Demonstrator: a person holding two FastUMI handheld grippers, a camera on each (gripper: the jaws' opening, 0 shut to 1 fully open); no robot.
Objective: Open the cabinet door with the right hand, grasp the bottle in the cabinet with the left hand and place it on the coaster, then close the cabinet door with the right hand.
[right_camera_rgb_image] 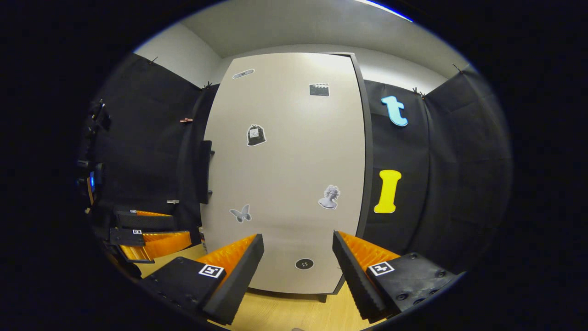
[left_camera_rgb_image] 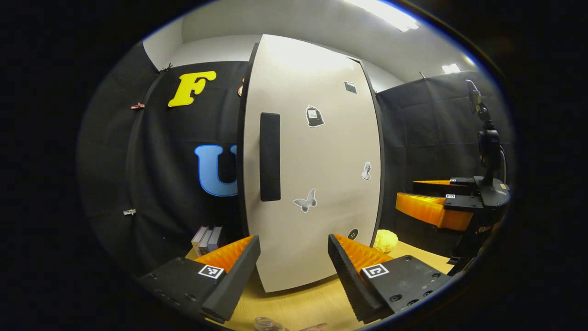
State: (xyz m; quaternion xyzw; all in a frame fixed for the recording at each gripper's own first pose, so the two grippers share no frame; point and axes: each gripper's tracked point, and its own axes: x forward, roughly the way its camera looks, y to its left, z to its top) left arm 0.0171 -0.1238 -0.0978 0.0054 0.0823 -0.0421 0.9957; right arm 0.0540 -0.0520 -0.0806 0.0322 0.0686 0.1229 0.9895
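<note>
A tall pale cabinet door [left_camera_rgb_image: 317, 170] stood closed on the wooden counter [left_camera_rgb_image: 303, 308], its long axis upright and its face turned toward both grippers. A dark vertical handle [left_camera_rgb_image: 270, 157] ran along the door's left side in the left gripper view; in the right gripper view the same handle [right_camera_rgb_image: 205, 171] showed edge-on at the door's left edge. Small stickers dotted the face, among them a butterfly [left_camera_rgb_image: 306, 201] and a bust [right_camera_rgb_image: 329, 197]. The bottle could not be seen with the door closed.

To the left of the cabinet a few small upright boxes [left_camera_rgb_image: 206, 239] stood on the counter, and to its right lay a yellow lumpy object [left_camera_rgb_image: 386, 240]. At the near edge of the counter a small round clear thing [left_camera_rgb_image: 266, 323] was partly visible; whether it was the coaster could not be told.

The left gripper [left_camera_rgb_image: 294, 257] hung before the door's lower part with its fingers apart, holding nothing. The right gripper [right_camera_rgb_image: 298, 257] likewise faced the door, fingers spread and empty, and it appeared at the far right of the left gripper view, apart from the cabinet.
</note>
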